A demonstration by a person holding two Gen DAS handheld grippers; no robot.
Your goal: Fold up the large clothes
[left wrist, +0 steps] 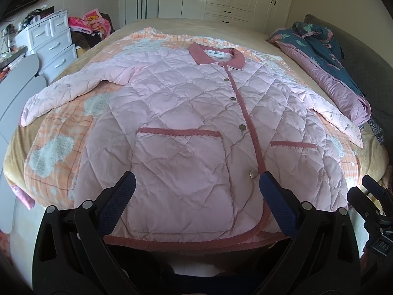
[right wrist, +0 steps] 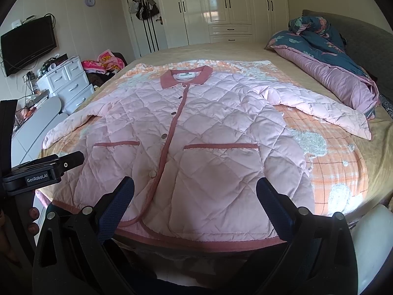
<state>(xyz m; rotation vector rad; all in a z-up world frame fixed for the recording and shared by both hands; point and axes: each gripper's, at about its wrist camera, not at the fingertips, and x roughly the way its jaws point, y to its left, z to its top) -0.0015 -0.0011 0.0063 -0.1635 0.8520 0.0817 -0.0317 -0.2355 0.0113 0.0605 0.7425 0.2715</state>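
A pink quilted jacket (left wrist: 186, 113) (right wrist: 201, 132) with darker pink collar, trim and pocket edges lies flat on the bed, buttoned, front up, both sleeves spread sideways. Its hem is nearest me. My left gripper (left wrist: 196, 184) hovers open over the hem, above the jacket's left pocket (left wrist: 181, 177). My right gripper (right wrist: 195, 189) hovers open over the other pocket (right wrist: 221, 186). Nothing is between either pair of fingers. The right gripper's body (left wrist: 373, 206) shows at the edge of the left wrist view, and the left gripper's body (right wrist: 41, 172) shows in the right wrist view.
The jacket rests on an orange checked blanket (right wrist: 331, 157) over a beige bedspread (right wrist: 221, 49). A bundled blue and pink quilt (right wrist: 326, 56) lies at the bed's right. White drawers (right wrist: 68, 83) stand left, wardrobes (right wrist: 221, 7) beyond. A person's fingers (right wrist: 33, 218) hold the left gripper.
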